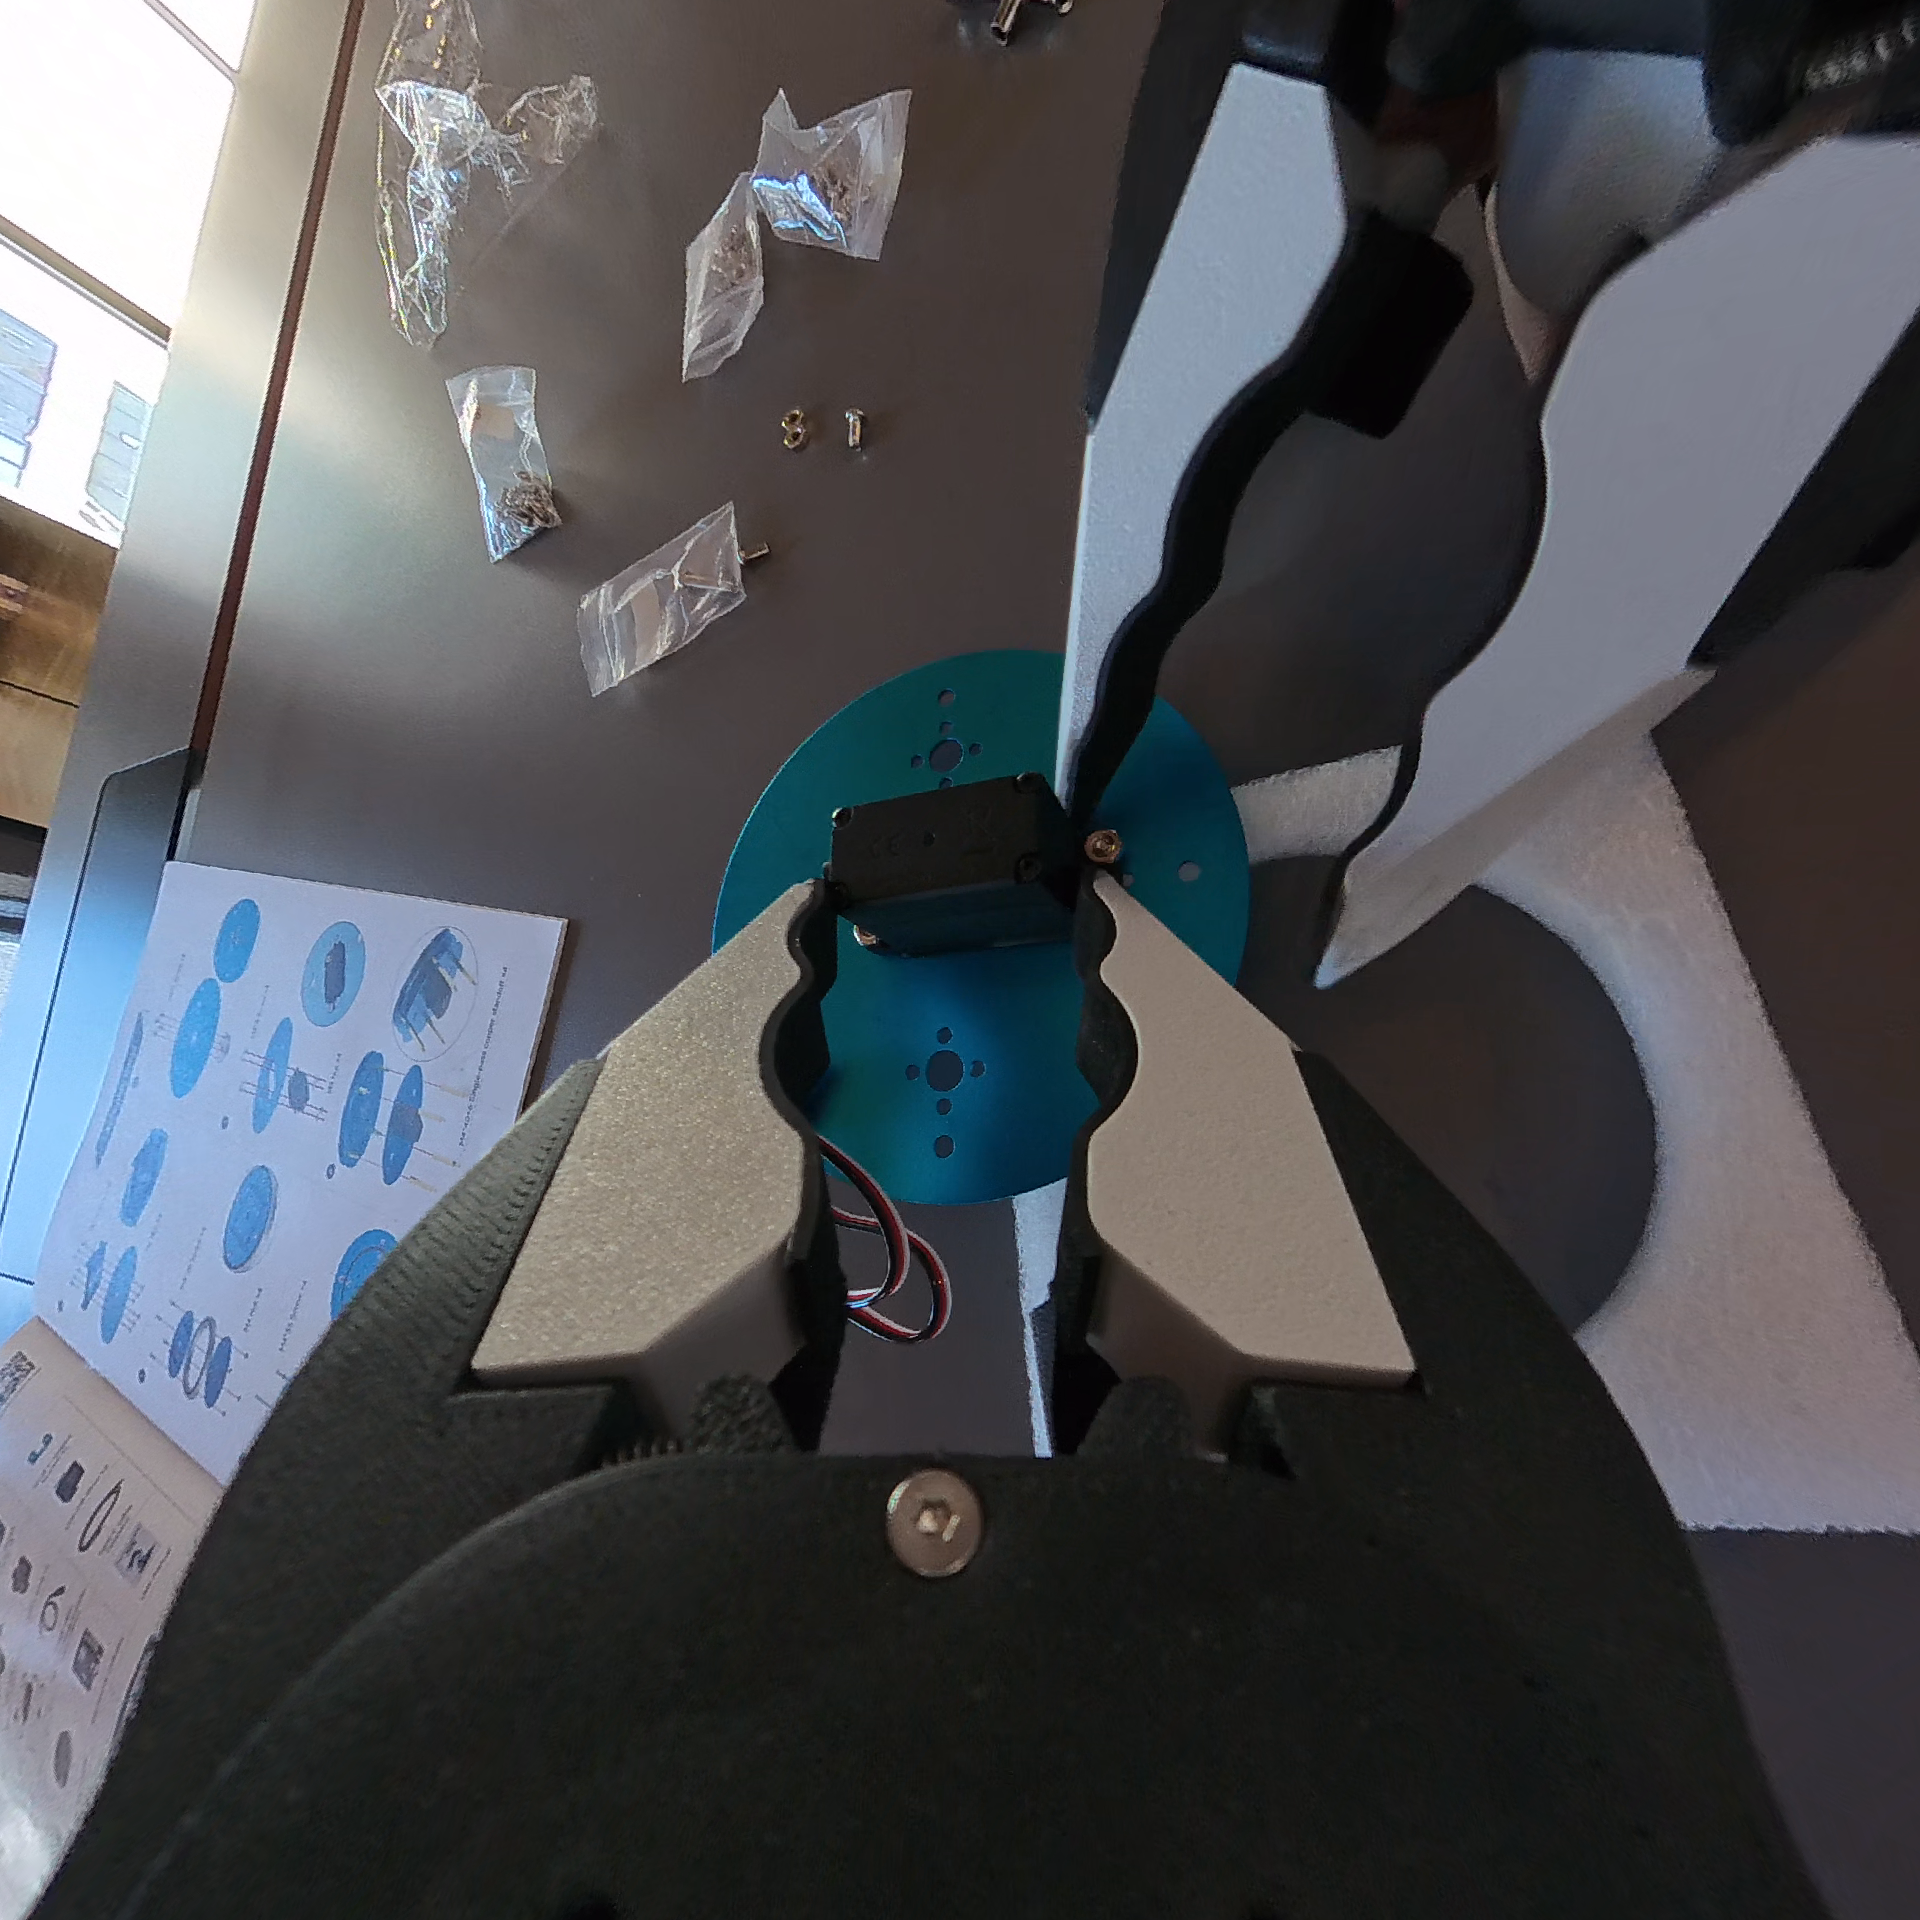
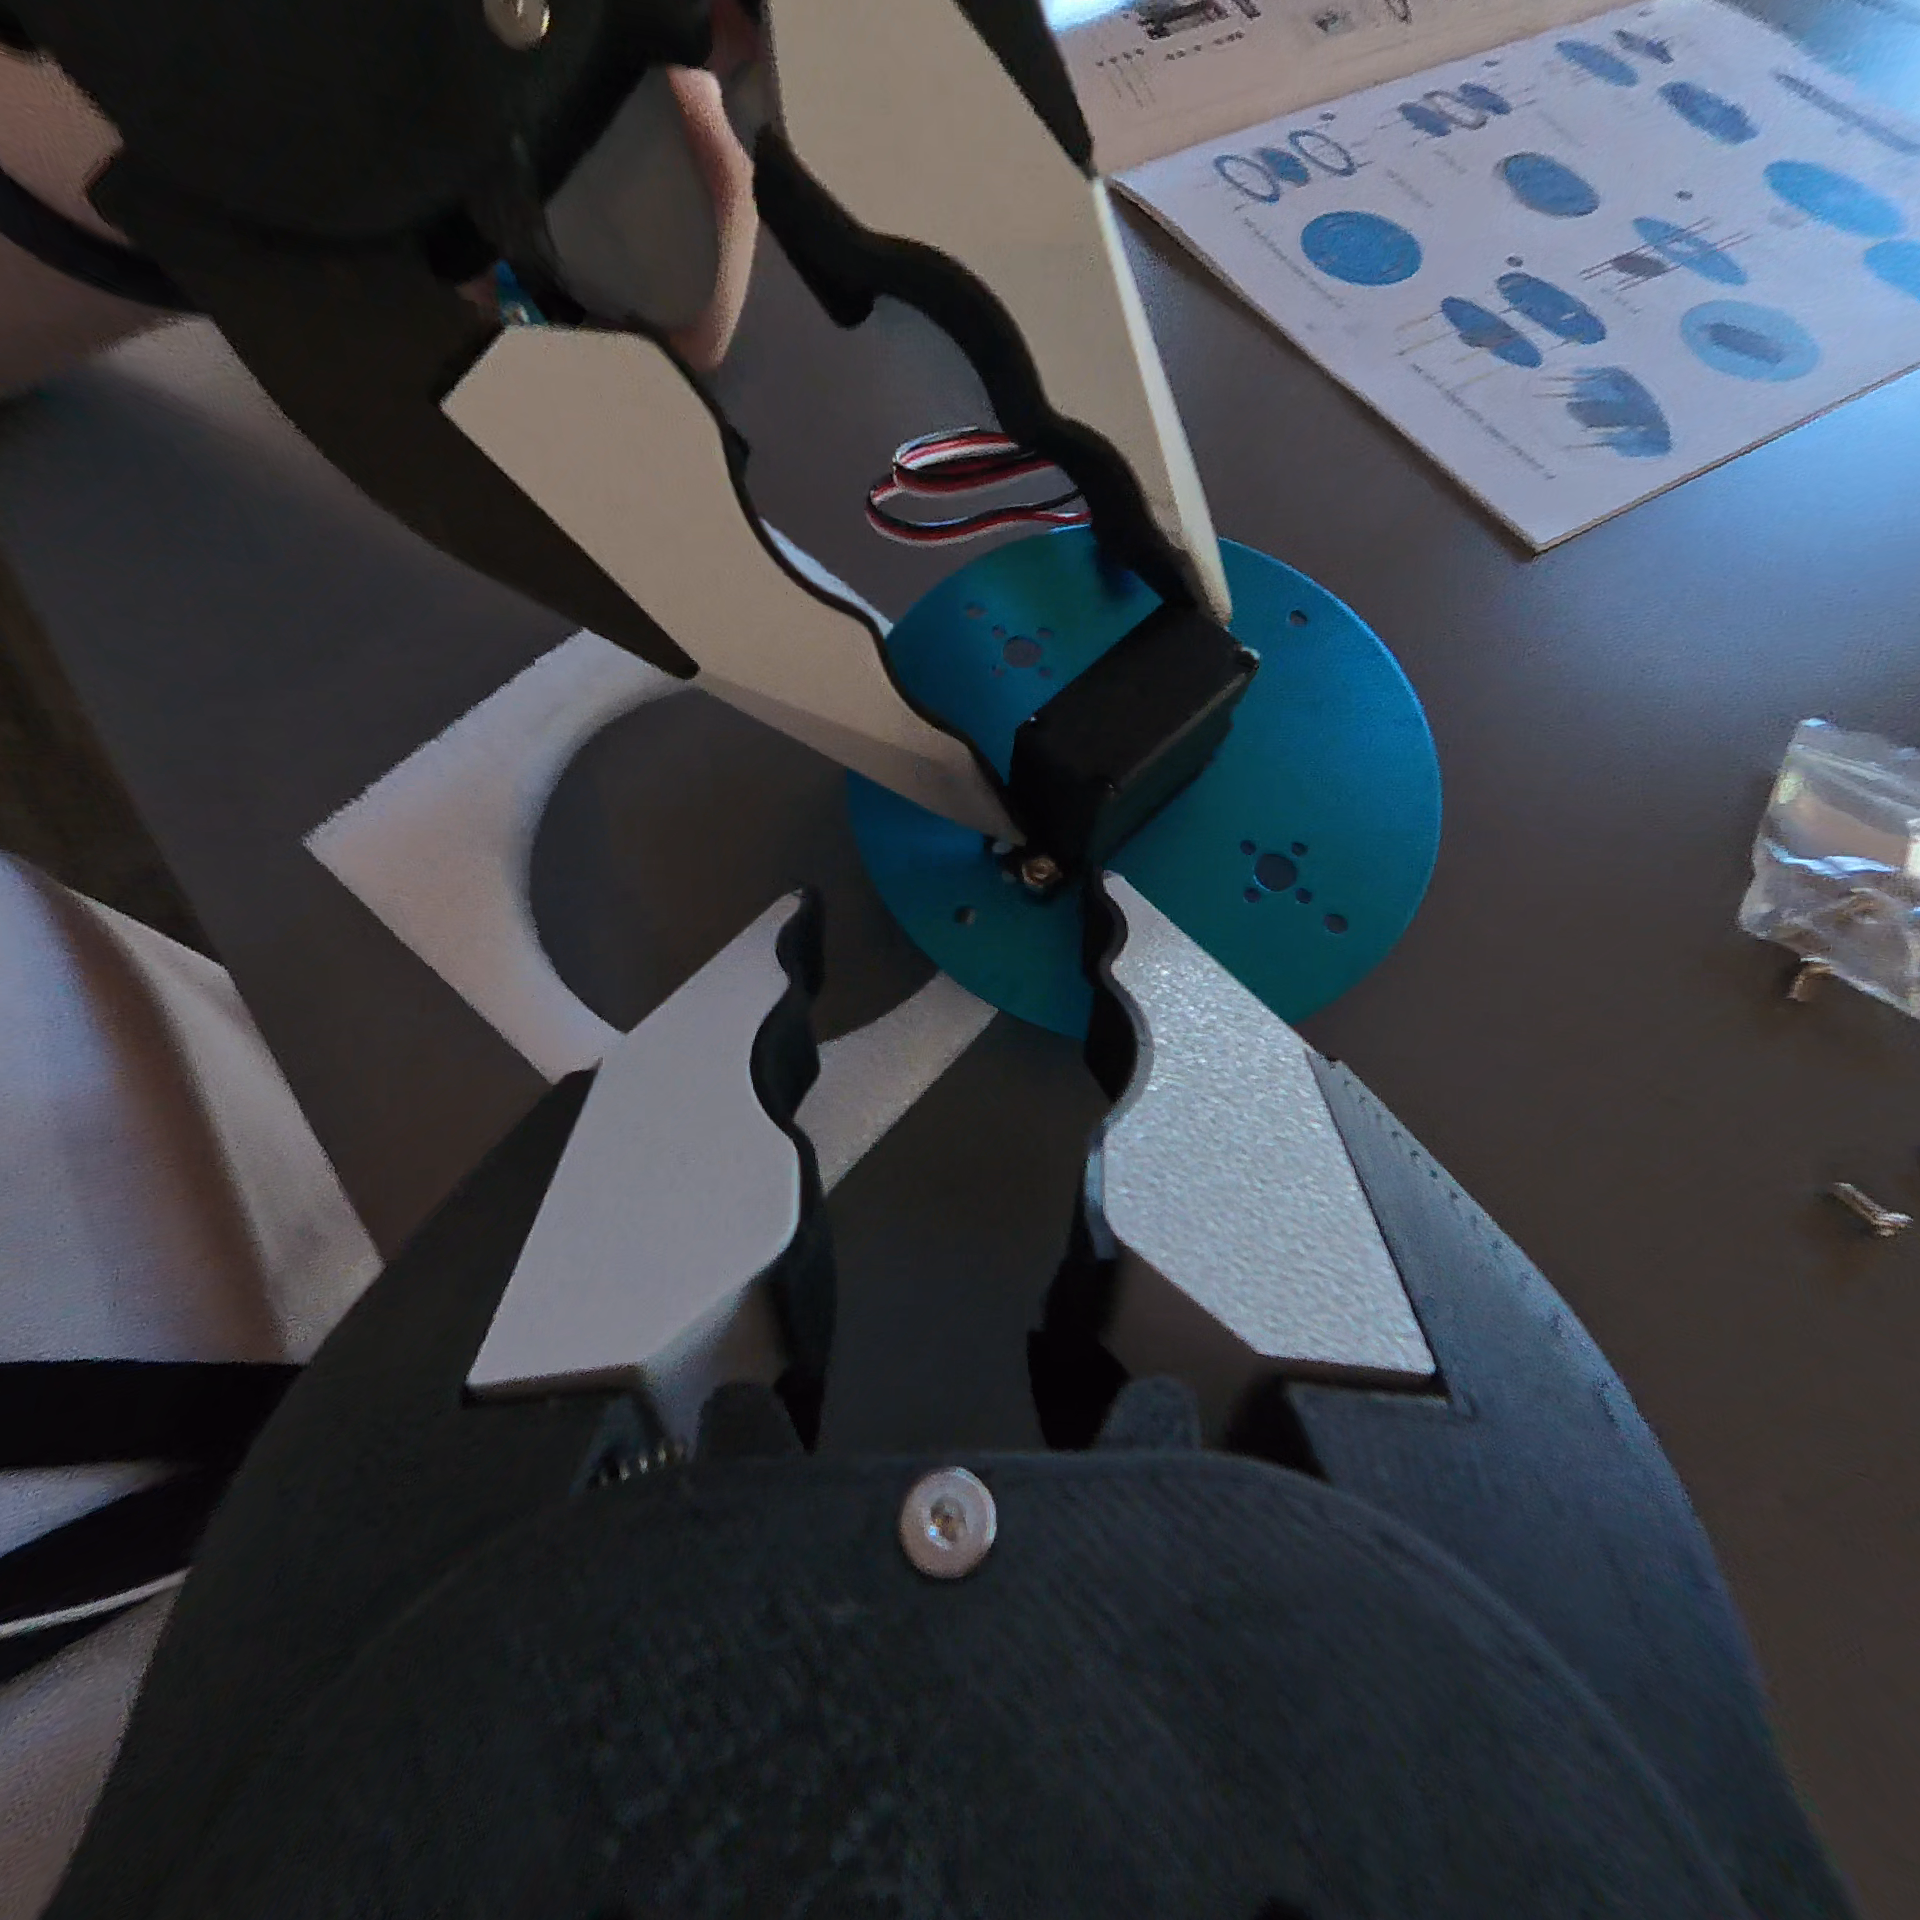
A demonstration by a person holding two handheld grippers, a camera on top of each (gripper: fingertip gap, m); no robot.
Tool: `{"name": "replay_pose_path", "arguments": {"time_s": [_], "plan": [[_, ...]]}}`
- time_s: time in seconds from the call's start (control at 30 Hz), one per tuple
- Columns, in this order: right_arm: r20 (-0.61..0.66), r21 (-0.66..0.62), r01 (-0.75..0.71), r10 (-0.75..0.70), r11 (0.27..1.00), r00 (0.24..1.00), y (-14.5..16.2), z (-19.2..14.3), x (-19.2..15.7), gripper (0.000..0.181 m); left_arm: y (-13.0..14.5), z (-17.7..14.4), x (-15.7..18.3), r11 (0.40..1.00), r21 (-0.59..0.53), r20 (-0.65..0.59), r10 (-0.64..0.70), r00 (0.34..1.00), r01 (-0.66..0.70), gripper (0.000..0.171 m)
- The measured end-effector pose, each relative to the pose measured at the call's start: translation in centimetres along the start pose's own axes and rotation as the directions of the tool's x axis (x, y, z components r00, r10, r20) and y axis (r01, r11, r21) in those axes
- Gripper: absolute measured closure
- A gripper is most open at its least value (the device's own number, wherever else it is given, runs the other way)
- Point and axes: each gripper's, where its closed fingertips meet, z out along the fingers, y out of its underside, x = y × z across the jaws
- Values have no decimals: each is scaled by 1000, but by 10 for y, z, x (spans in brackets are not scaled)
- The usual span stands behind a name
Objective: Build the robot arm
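Clamping a black motor block (image 1: 951, 868) upright on the blue disc (image 1: 914, 1081), the left hand-held gripper (image 1: 951, 904) steadies it while the right hand-held gripper (image 2: 951, 914) hovers open beside a brass nut (image 2: 1039, 868).

Left hand-held gripper (image 1: 951, 894) clamped, right hand-held gripper (image 2: 951, 904) spread apart.

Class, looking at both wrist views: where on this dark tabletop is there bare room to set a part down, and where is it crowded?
Bare: the dark strip between the round blue metal plate, the printed instruction sheet and the clear plastic screw bag. Crowded: the plate itself, where the left gripper clamps the black servo block and the right gripper hovers open.
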Motion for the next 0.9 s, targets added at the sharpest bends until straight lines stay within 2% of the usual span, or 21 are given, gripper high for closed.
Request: {"name": "replay_pose_path", "arguments": {"time_s": [0.13, 0.3, 0.43, 0.53, 0.6, 0.73, 0.9], "plan": [[-112, -37, 133, -137, 990, 984, 2, 2, 6, 144, 0, 0, 0, 1000, -1, 3, 1, 1000, -1, 125], [-120, -34, 116, -120, 993, 985, 3, 0, 6, 148, 0, 0, 0, 1000, 2, 2, -4, 1000, 4, 125], [-171, -46, 188, -193, 981, 966, 4, -2, 5, 154, 0, 0, 0, 1000, 1, 2, -5, 1000, 5, 125], [-180, -47, 229, -233, 972, 956, 4, -3, 0, 166, 0, 0, 0, 1000, 3, 0, -13, 1000, 13, 125], [-190, -51, 218, -224, 975, 956, 5, -4, 1, 164, 0, 0, 0, 1000, 3, 0, -14, 1000, 14, 125], [-183, -27, 160, -162, 987, 970, 1, -3, 8, 140, 0, 0, 0, 1000, 0, 7, -1, 1000, 1, 125], [-199, -41, 209, -213, 977, 957, 1, -1, 4, 150, 0, 0, 0, 1000, -2, 8, -1, 1000, 1, 125]]}}
